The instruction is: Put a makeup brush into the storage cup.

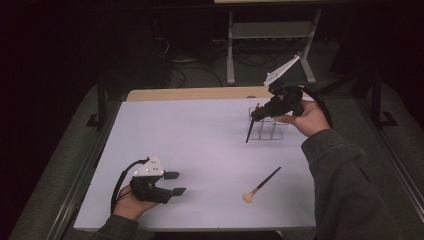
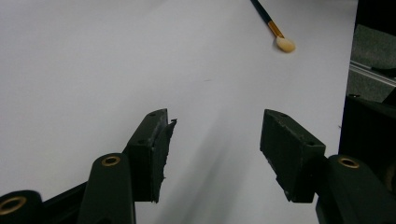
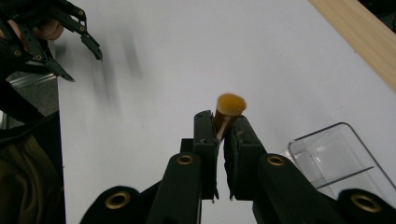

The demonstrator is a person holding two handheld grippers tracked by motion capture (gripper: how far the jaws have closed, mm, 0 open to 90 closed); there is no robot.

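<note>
While the right gripper (image 3: 220,135) is clamping a light, stiff makeup brush (image 3: 229,110) just under its soft bristles, the left gripper (image 2: 215,140) is hanging released and empty.

In the right tool (image 3: 220,135) view the held brush (image 3: 230,109) hides its handle behind the jaws; the clear rack (image 3: 336,158) runs off the right edge; the lying brush (image 2: 273,30) is cut off in the left tool view.

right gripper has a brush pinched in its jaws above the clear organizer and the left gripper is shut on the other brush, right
Not quite. The left gripper is open and empty; the other brush lies on the table, as the high view shows. The right gripper does pinch a brush.
</note>
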